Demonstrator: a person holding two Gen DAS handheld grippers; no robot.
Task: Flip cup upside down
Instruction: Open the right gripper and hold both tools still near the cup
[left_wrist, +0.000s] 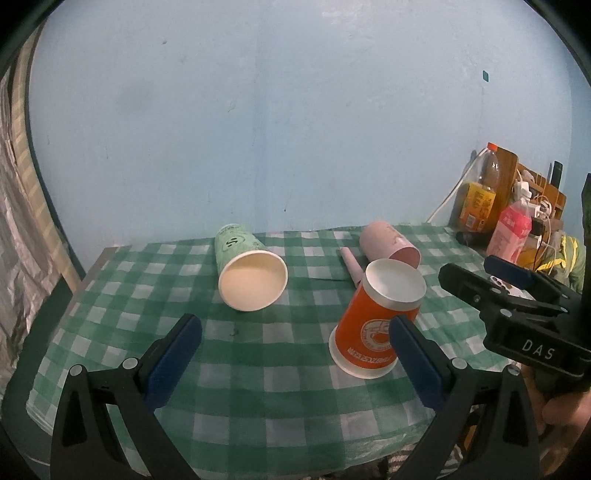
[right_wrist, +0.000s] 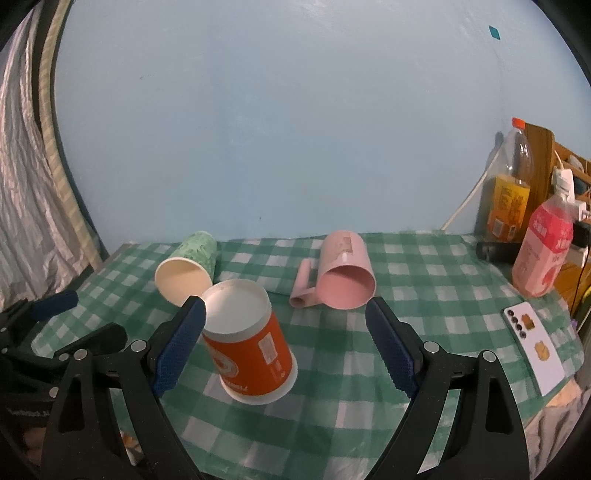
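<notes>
Nearby: green cup (left_wrist: 248, 272) and pink mug (right_wrist: 344, 275) sideways behind inverted orange cup (right_wrist: 248, 341).

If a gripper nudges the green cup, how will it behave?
The green cup lies on its side on the cloth, so it would probably roll, curving because it tapers. It looks like empty paper, likely light and easily crushed.

Orange cup (left_wrist: 373, 325) (right_wrist: 248, 343) — white rim down on the checked cloth (left_wrist: 258, 362) (right_wrist: 332, 369), white base up, standing inverted, slightly tilted.
</notes>
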